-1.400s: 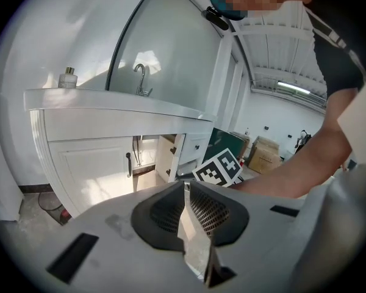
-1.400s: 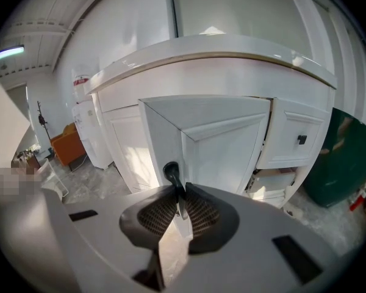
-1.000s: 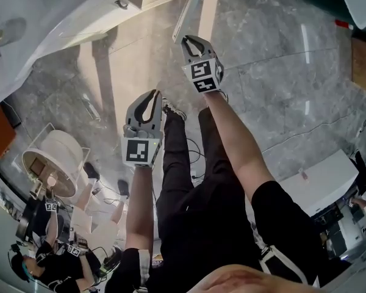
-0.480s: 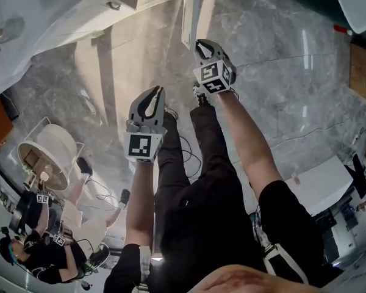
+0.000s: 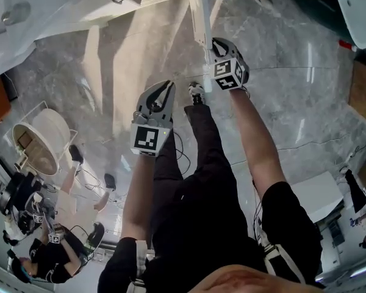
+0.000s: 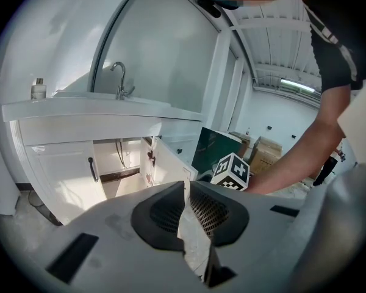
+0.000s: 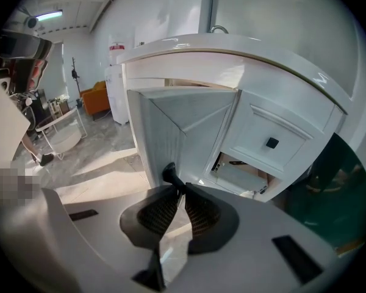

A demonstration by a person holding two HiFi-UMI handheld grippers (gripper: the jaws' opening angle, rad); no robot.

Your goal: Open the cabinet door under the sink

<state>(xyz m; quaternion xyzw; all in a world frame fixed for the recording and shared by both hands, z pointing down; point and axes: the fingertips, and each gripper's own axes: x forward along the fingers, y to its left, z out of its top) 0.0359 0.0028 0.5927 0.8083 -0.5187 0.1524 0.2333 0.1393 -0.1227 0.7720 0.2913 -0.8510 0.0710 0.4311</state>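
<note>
Wider open than before, the white cabinet door [image 7: 171, 124]; my right gripper [image 7: 180, 189] clamps its black handle [image 7: 169, 174], left gripper [image 6: 186, 185] jaws together

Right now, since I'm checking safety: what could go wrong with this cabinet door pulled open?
1. The right gripper pinches the black handle only at its jaw tips, so it may slip off.
2. The cabinet door looks close to the person's shoe and could strike it if pulled further.
</note>
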